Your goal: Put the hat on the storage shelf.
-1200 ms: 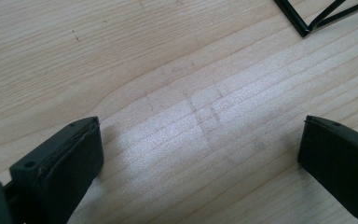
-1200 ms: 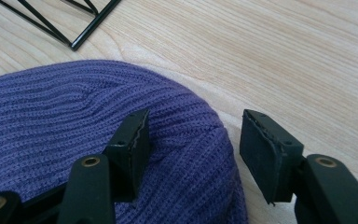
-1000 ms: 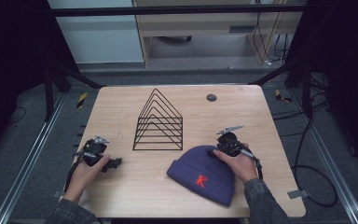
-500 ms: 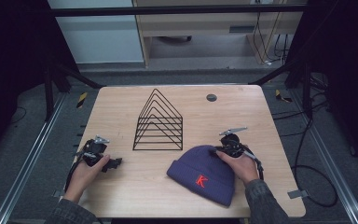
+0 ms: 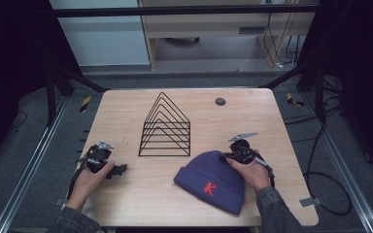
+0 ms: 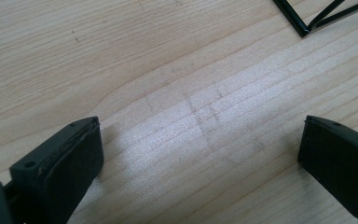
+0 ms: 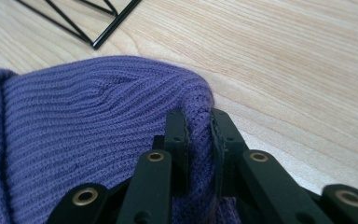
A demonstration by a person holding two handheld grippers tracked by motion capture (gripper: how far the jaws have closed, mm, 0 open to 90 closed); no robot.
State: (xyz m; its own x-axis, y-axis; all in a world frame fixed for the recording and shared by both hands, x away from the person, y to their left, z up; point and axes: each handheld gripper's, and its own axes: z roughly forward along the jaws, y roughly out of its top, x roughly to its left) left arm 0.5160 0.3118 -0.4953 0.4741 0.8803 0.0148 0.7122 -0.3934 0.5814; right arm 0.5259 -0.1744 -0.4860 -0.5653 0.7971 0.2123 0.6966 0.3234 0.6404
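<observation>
On the near right part of the pale wooden tabletop [image 5: 126,194] lies a purple ribbed knit beanie with a red letter K [image 5: 212,180], just in front of a black wire rack shaped like nested triangles [image 5: 166,127]. The right claw [image 7: 198,140] is pinching a fold of the beanie's edge between its jaws, so the step in hand looks like securing a grip on the hat. The next move probably calls for lifting or dragging it without letting the stretchy knit slip out, perhaps toward the rack. The left claw [image 6: 200,154] hovers low over bare wood at the near left, jaws spread wide with nothing between them.

From the high view come the overall layout, both hands and a small dark round disc [image 5: 220,101] near the far edge. From the right gripper view comes the fabric squeezed in the pinch, which the hand hides from above. The left gripper view catches a corner of the rack.
</observation>
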